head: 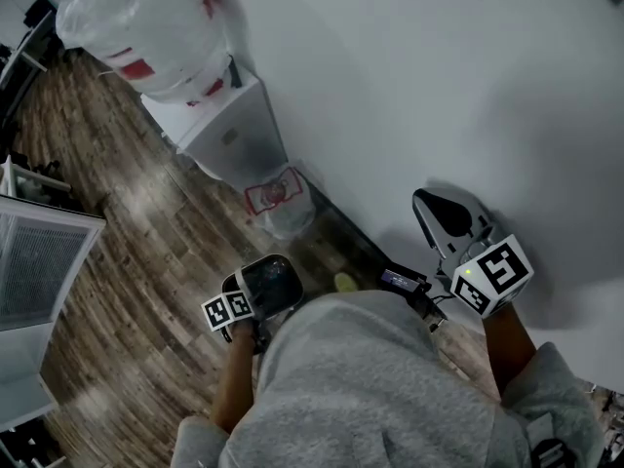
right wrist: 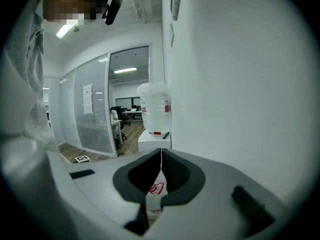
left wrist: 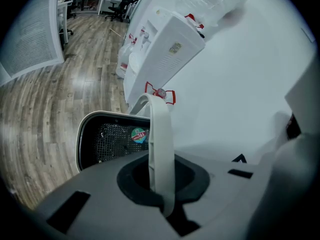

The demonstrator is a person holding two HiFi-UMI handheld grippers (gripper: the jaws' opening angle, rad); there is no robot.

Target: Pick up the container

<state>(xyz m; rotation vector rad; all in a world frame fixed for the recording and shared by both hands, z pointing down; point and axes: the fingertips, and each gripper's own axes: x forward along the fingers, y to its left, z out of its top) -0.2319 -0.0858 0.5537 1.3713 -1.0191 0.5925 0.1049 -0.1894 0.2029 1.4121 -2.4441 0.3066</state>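
My left gripper (left wrist: 159, 176) is shut on the white curved handle (left wrist: 161, 121) of the container (left wrist: 107, 141), a black mesh basket with a white rim and a round sticker. The basket hangs just beyond the jaws, above the wooden floor. In the head view the left gripper (head: 265, 283) is held low in front of the person's grey sweater, and the basket itself is hard to make out there. My right gripper (head: 434, 213) is raised beside the white wall. In the right gripper view its jaws (right wrist: 161, 154) stand shut with nothing between them.
A white water dispenser (head: 229, 130) with a large bottle (head: 146, 18) stands against the wall (head: 439, 86). A small white bag with red print (head: 278, 198) sits at its foot. A white slatted panel (head: 39, 261) is at the left. Desks and chairs (left wrist: 107, 1) stand far off.
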